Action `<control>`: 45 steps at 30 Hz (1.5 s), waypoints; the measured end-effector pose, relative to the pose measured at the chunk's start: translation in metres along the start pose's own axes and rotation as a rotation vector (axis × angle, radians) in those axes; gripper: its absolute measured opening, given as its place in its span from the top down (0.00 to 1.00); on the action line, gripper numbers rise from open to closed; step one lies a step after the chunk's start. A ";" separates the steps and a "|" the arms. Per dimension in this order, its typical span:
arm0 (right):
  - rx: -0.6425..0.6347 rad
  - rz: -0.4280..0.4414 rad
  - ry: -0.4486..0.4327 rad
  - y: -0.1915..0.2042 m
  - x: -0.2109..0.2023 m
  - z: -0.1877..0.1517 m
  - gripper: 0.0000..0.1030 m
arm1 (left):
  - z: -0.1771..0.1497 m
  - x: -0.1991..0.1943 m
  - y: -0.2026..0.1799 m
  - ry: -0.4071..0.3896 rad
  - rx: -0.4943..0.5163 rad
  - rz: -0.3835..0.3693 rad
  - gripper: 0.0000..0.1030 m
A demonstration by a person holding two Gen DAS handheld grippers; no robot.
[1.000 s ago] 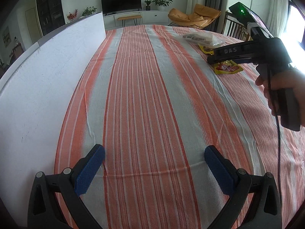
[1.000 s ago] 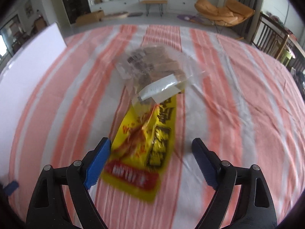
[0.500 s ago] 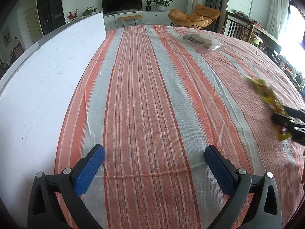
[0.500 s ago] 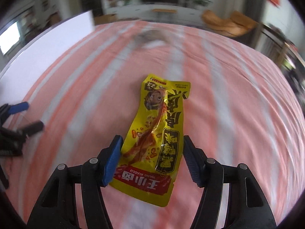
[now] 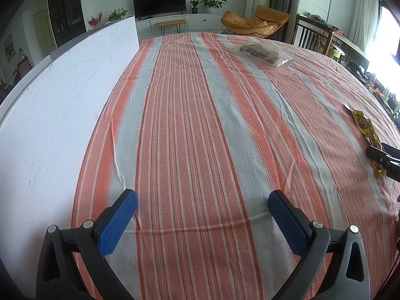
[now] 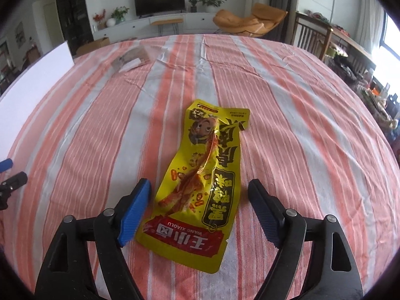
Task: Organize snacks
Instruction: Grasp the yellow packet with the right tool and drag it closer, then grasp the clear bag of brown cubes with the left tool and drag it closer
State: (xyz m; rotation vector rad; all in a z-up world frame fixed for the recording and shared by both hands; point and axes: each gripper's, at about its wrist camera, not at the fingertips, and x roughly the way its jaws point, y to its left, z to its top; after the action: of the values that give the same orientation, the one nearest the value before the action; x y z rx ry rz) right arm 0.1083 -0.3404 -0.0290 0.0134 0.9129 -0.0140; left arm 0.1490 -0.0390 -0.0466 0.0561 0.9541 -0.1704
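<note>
- Peering along my right gripper (image 6: 200, 205), I watch its jaws opening: the blue pads (image 6: 133, 212) stand off either edge of the yellow snack packet (image 6: 200, 187), and neither presses on it.
- That packet lies flat on the striped tablecloth (image 6: 300, 125), its lower corner cut off behind my black finger frames.
- Its long axis runs away from me, leaning a touch right; the red band sits at my end and the print reads upside down.
- From my left wrist camera the packet (image 5: 366, 127) is only a sliver at the right edge, partly hidden by my right gripper's tip.
- My left gripper (image 5: 202, 220) hangs wide open over bare cloth, holding nothing.
- Far off, a clear snack bag (image 6: 132, 60) lies blurred; I can't make out its contents.
- A white board (image 5: 62, 100) stands along the left.
</note>
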 end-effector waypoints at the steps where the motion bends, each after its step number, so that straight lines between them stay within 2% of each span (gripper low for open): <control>1: 0.002 -0.001 0.001 0.003 0.003 0.002 0.19 | 0.000 0.000 0.000 0.000 0.000 0.000 0.00; 22: 0.006 0.000 0.002 0.004 0.004 0.002 0.18 | 0.001 0.000 0.000 0.001 -0.001 0.005 0.00; 25: 0.006 0.001 0.002 0.004 0.004 0.002 0.18 | 0.006 0.001 -0.003 0.054 -0.044 0.034 0.00; 27: 0.006 0.004 0.002 0.004 0.004 0.002 0.17 | 0.020 0.007 -0.013 0.131 -0.068 -0.004 0.00; 28: 0.007 0.006 0.002 0.004 0.004 0.001 0.17 | 0.035 0.010 -0.021 0.160 -0.092 -0.084 0.00; 30: 0.006 0.008 0.003 0.004 0.004 0.001 0.16 | 0.062 0.013 -0.034 0.169 -0.126 -0.173 0.00; 31: 0.006 0.009 0.003 0.005 0.004 0.001 0.16 | 0.085 0.016 -0.045 0.170 -0.139 -0.205 0.00; 34: -0.001 0.013 0.005 0.006 0.005 0.001 0.15 | 0.146 0.038 -0.067 0.203 -0.162 -0.240 0.00; 36: -0.001 0.013 0.005 0.006 0.005 0.001 0.14 | 0.180 0.059 -0.072 0.232 -0.212 -0.242 0.00; 40: -0.001 0.013 0.005 0.006 0.005 0.001 0.14 | 0.237 0.099 -0.072 0.220 -0.333 -0.177 0.01; 45: -0.001 0.013 0.005 0.006 0.005 0.001 0.14 | 0.267 0.149 -0.082 0.247 -0.421 -0.151 0.01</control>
State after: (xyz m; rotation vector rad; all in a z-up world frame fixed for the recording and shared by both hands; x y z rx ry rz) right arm 0.1121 -0.3341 -0.0325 0.0189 0.9182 -0.0015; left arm 0.4343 -0.1700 -0.0115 -0.3915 1.2247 -0.0999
